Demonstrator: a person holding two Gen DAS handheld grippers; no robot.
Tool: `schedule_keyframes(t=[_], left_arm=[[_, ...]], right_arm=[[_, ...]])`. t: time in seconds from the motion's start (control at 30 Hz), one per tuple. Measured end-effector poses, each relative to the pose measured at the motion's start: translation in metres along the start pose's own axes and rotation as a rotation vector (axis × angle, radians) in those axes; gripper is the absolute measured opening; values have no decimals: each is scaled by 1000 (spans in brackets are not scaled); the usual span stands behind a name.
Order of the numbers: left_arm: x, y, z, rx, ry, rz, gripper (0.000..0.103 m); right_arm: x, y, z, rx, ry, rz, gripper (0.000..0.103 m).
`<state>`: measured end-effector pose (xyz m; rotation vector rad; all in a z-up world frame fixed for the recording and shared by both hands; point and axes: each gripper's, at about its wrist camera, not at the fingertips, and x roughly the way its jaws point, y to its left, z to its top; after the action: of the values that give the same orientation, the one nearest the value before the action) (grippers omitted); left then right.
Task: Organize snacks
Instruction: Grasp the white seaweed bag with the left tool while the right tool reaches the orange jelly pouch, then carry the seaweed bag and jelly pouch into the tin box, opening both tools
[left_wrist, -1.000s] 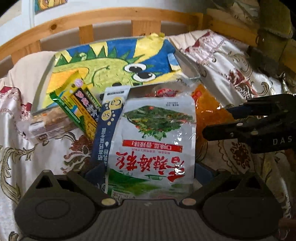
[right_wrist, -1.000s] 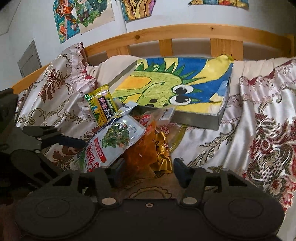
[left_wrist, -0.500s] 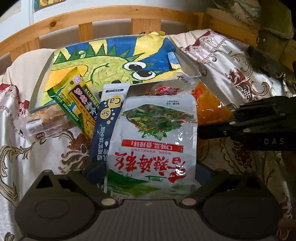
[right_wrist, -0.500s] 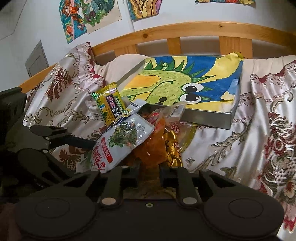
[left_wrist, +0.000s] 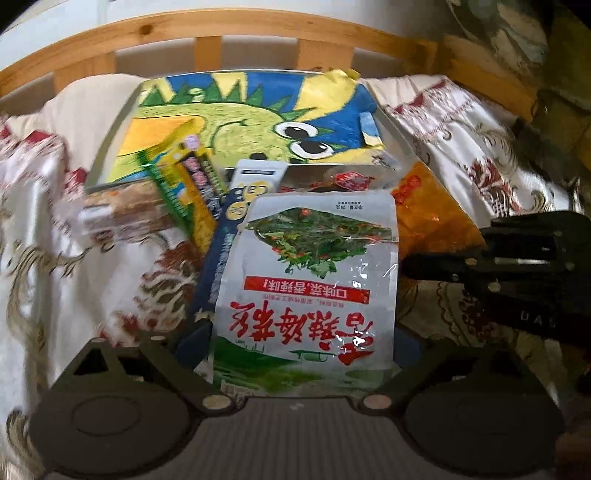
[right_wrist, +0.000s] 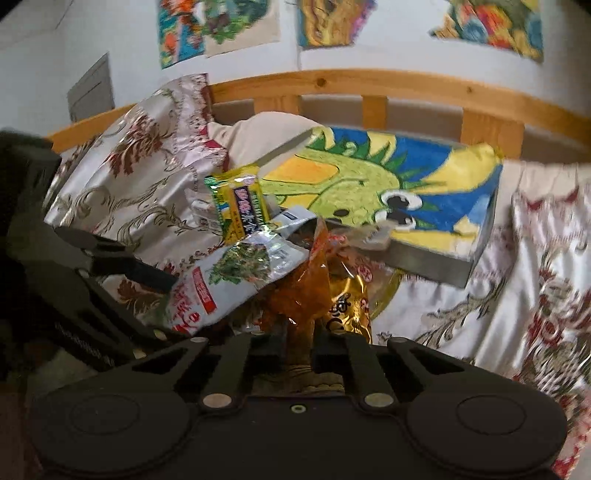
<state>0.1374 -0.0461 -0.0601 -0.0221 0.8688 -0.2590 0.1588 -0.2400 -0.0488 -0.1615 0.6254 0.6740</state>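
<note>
Right now the left gripper has its two black fingers spread wide, with the silver foil pouch printed with green seaweed and red lettering lying between them; whether the fingers touch the pouch cannot be told. Beside that pouch on the left lie a dark blue sachet, a yellow-and-green snack packet and a clear-wrapped brown bar — all blurred. The whole heap rests on a cream satin bedspread with red and gold flowers, just in front of a flat box painted with a green dinosaur on blue and yellow.

The right gripper has its fingers drawn close together, pinching the lower edge of a crinkled orange transparent bag. A gold foil wrapper lies touching the bag's right side. Behind runs a wooden bed rail, with bright drawings on the white wall.
</note>
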Motion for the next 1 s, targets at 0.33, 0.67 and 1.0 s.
schedule_keyframes(t=[0.33,0.67,1.0], left_arm=[[-43,12,-7,-87,-79,29,98],[-64,15,15,-103,-175,73,98],[-55,17,73,-93,-264,207,98]], right_arm=[[-28,35,-2,-198,-65,-84,4],[-48,35,6,-187,-173,-134,3],[-44,-3,43,-71,-380,-216,3]])
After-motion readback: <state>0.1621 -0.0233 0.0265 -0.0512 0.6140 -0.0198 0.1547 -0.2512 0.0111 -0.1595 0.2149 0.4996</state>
